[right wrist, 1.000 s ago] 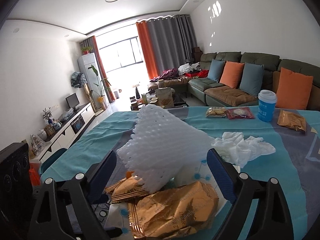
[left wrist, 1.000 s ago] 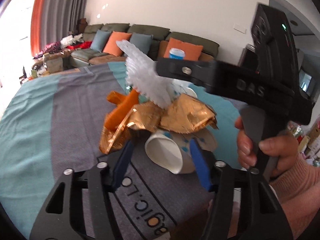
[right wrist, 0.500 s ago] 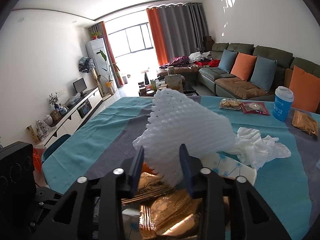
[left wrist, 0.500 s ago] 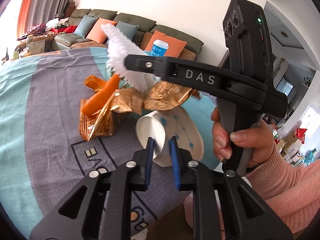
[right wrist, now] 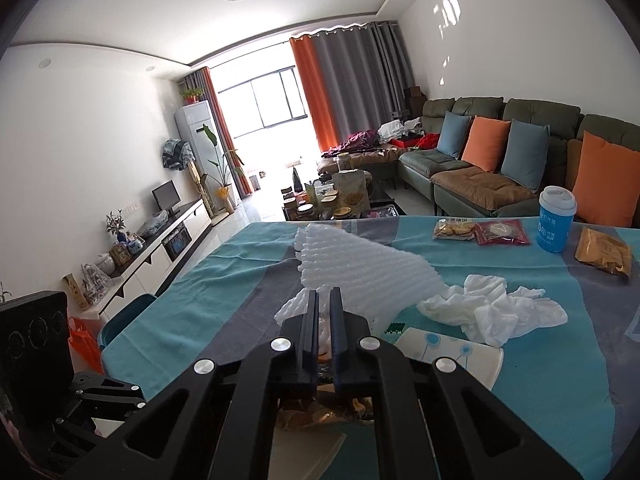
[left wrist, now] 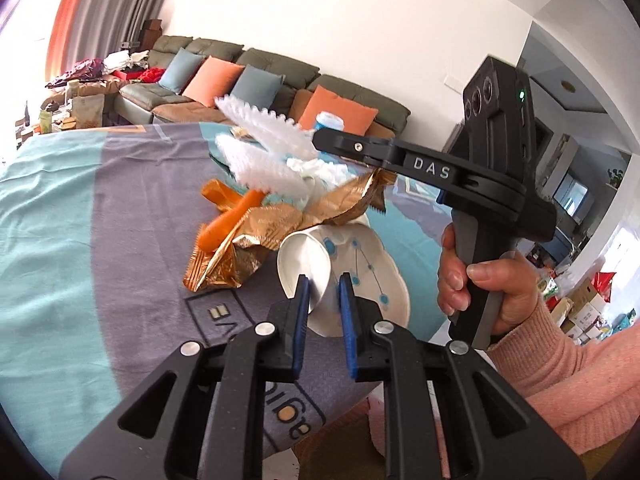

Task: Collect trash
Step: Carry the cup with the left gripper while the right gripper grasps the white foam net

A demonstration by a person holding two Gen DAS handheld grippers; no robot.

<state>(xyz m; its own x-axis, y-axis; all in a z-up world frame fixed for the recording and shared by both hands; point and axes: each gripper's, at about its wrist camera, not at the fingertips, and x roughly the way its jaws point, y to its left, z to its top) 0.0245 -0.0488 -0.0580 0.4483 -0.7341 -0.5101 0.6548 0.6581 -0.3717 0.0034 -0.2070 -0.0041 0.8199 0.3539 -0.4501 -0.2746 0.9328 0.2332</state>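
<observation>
A small heap of trash lies on the cloth-covered table (left wrist: 80, 240). My left gripper (left wrist: 323, 300) is shut on the wall of a crushed white paper cup (left wrist: 360, 264) with blue dots, at its open mouth. Behind the cup lie crumpled gold wrappers (left wrist: 256, 236) and an orange wrapper (left wrist: 228, 224). My right gripper (right wrist: 324, 312) is shut on the near edge of a white foam net (right wrist: 360, 276), which fans out ahead of it. From the left wrist view the right gripper (left wrist: 320, 142) reaches in from the right, held in a hand (left wrist: 480, 280). A crumpled white tissue (right wrist: 496, 312) lies to the right.
At the table's far side stand a blue lidded cup (right wrist: 556, 220), two snack packets (right wrist: 452, 229) and a gold packet (right wrist: 604, 250). A sofa (right wrist: 480, 184) with cushions runs behind the table. The near table edge is just under both grippers.
Both grippers went from wide open to shut: the left on the paper cup's wall, the right on the foam net. The left view shifted and rolled slightly.
</observation>
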